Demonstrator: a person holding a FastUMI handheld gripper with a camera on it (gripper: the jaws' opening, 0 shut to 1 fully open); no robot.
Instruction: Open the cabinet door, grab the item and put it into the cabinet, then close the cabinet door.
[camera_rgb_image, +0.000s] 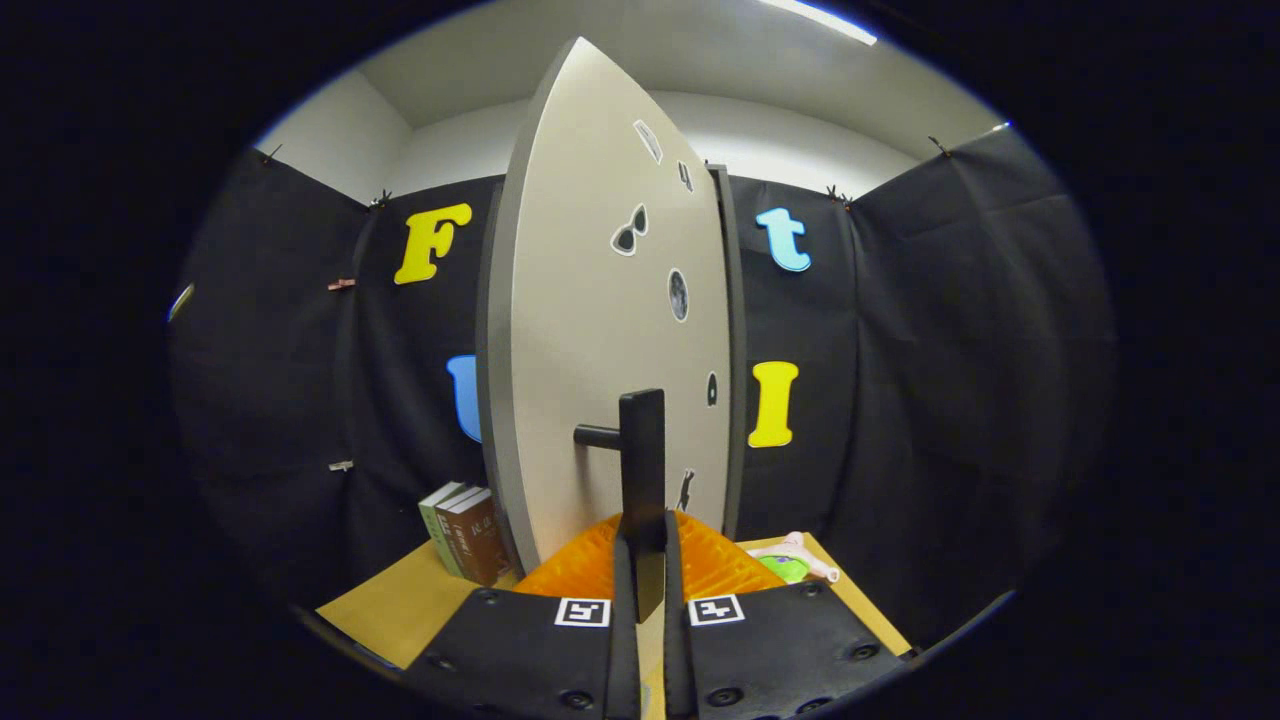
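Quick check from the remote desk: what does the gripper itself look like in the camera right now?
The gripper has two broad, dark, matte finger bodies with round screw heads along their lower parts. Each carries a small square black-and-white marker near its inner top corner. Ribbed pads run forward from them.
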